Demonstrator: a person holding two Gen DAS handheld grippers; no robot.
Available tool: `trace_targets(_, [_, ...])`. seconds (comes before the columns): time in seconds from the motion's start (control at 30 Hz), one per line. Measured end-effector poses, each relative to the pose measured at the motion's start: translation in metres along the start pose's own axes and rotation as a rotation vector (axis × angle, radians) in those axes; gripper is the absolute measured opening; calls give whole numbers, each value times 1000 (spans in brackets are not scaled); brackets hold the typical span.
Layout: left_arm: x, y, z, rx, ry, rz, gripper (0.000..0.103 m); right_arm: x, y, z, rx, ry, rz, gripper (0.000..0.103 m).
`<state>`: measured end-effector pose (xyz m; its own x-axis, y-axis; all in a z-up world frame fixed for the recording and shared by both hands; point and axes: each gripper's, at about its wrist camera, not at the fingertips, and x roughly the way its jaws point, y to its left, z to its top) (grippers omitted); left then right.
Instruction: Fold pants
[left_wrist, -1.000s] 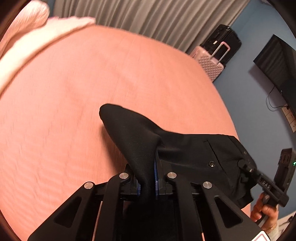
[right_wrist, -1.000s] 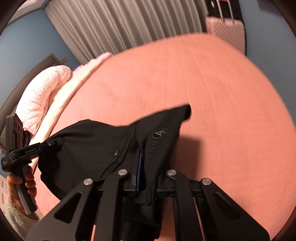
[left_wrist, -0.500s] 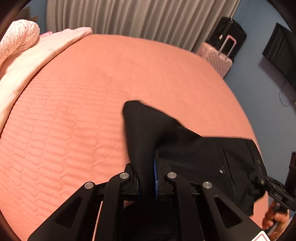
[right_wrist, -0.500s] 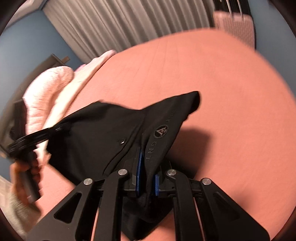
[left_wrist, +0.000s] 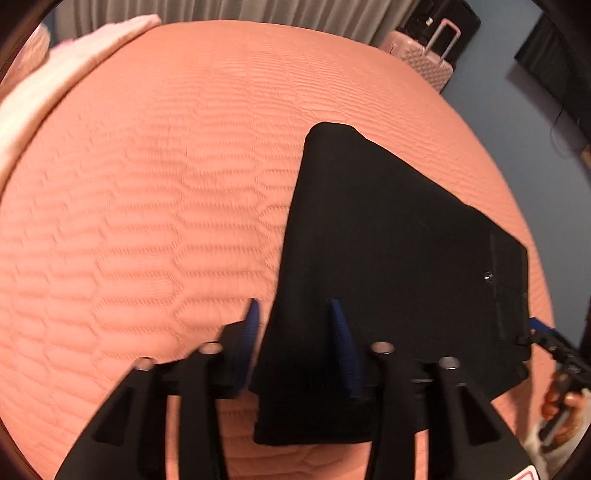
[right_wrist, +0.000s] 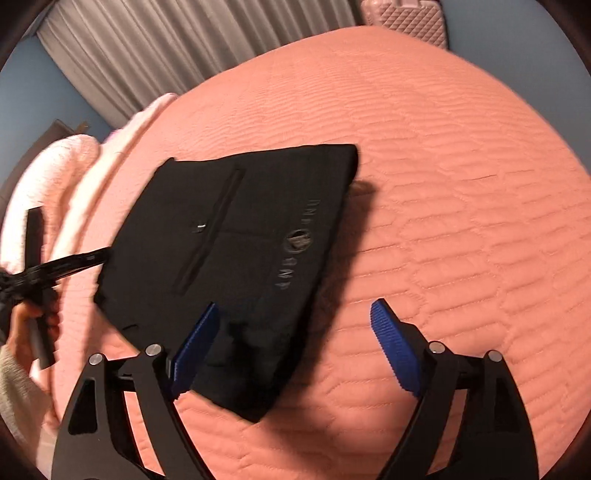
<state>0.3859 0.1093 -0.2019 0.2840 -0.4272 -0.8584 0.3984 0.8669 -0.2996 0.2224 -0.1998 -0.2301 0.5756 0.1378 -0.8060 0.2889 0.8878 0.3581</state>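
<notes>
The black pants (left_wrist: 388, 240) lie folded into a flat, roughly rectangular bundle on the salmon quilted bed (left_wrist: 147, 221), with a button and a pocket seam showing on top.

The left claw (left_wrist: 293, 332) is spread open, its blue pads parted on either side of the near edge of the pants; one pad sits over the bedspread just left of the cloth and the other lies over the fabric, gripping nothing. It points forward and slightly down across the bed. At the far right of this view the other tool's tip meets the pants' right edge, with the person's fingers wrapped around its handle below.

The right claw (right_wrist: 295, 332) is released too, its jaws wide apart. Its left pad (right_wrist: 195, 343) overlaps the near corner of the pants (right_wrist: 236, 258); its right pad hangs over bare bedspread (right_wrist: 461, 221). The motion blur makes it hard to say whether that left pad touches the cloth. A printed logo and lettering show on the fabric.

A pale pink blanket (right_wrist: 74, 184) is heaped at the bed's left side, grey curtains (right_wrist: 184, 48) hang behind, and a pink suitcase (left_wrist: 424, 62) stands by the wall.
</notes>
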Motion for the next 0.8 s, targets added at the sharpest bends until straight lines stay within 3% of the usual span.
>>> trace_targets(0.03, [2,1,-2,-17,1,-33,46,11,-5,-1,75,31,99,82])
trace_targets(0.07, [7,4,-4,-48,12,-76,51,21,-7,-4,130,58,144,82])
trace_targets(0.1, [10,6,-5,-68,10,-90,57,29,-10,-5,166,74,172,82])
trace_targets(0.23, [20,9,-9,-147,-28,-100,59,41,1,-11,188,44,227,79])
trace_targets(0.27, [20,5,-13,-137,-36,-88,57,43,9,-12,181,57,248,77])
trace_targets(0.3, [18,2,-16,-126,-43,-87,56,44,19,-12,134,58,198,74])
trace_targets(0.33, [16,-2,-17,-121,-46,-87,52,47,23,-12,101,62,163,61])
trace_targets(0.37, [15,-8,-20,-112,-47,-69,46,48,21,-12,104,59,156,56])
trace_targets(0.43, [12,-16,-23,-127,-42,-68,31,49,9,-4,184,70,243,29])
trace_targets(0.5, [4,-19,-23,-178,-57,-71,12,42,12,8,155,62,250,24])
trace_targets(0.63, [-25,-26,-7,-227,-157,-134,7,16,45,60,-36,-7,238,23])
trace_targets(0.7, [-52,-36,15,-214,-260,-155,7,2,63,94,-120,-63,233,22])
trace_targets(0.8, [-76,-42,50,-217,-350,-192,7,-14,87,147,-208,-151,221,22])
